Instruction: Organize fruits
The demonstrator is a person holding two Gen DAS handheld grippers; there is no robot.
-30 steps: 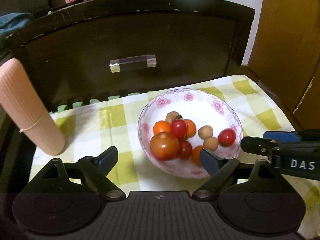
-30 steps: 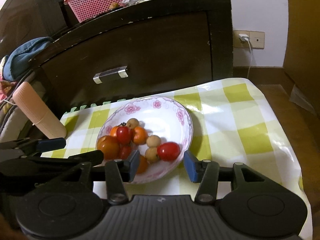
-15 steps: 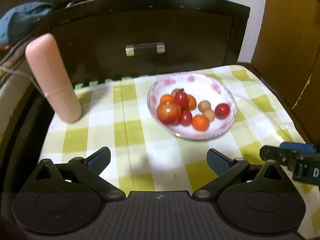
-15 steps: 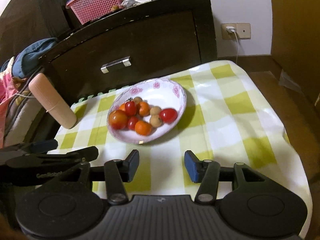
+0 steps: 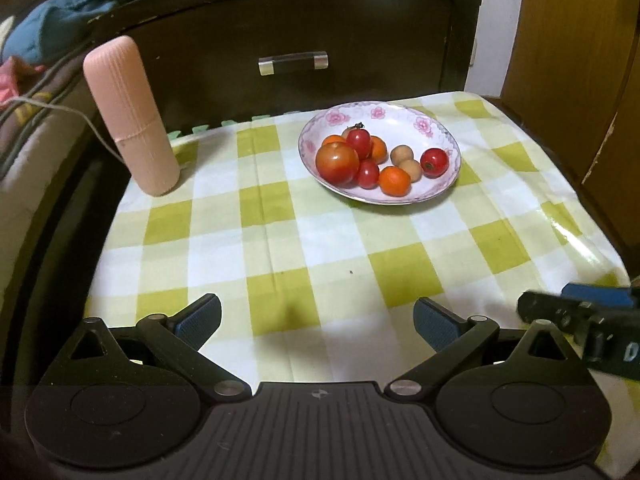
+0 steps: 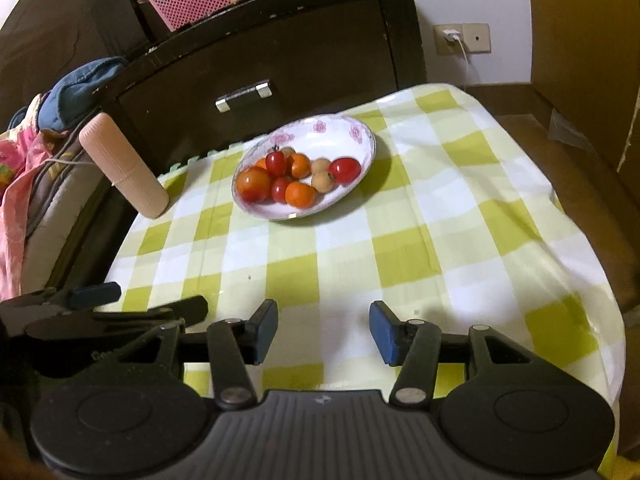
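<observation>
**Fruit heaped in flowered bowl as both claws hang back, empty**

A shallow white china bowl with a pink flower rim [image 5: 420,124] sits toward the far side of a desk covered in a glossy green-and-white checked cloth [image 5: 312,240]. All the fruit in view lies inside it: a large red-orange tomato [image 5: 337,163] at the left, small red cherry tomatoes [image 5: 358,142] stacked against it, small orange citrus fruits [image 5: 394,180] toward the near rim, two tan round fruits [image 5: 401,155] touching each other, and one red cherry tomato [image 5: 434,162] alone at the right. None lies on the cloth.

The left claw [image 5: 316,320] hovers over the near edge of the desk, its blue-padded fingers spread wide with nothing between them. The right claw [image 6: 323,330] hangs alongside, well short of the bowl, open about half as wide and likewise empty.

The fruit looks light but awkward: smooth, round skins likely to slip or roll, and the tomatoes soft enough to bruise or split under a hard squeeze. A grip across the widest part, pads on opposite sides, would seem safest; the lone tomato at the right and the near citrus offer the clearest access. The big tomato needs a wide opening. The bowl is rigid and breakable, best taken by its rim.

A pink ribbed cylinder [image 5: 132,116] stands at the far left corner, before a dark wooden drawer front [image 5: 300,32].
</observation>
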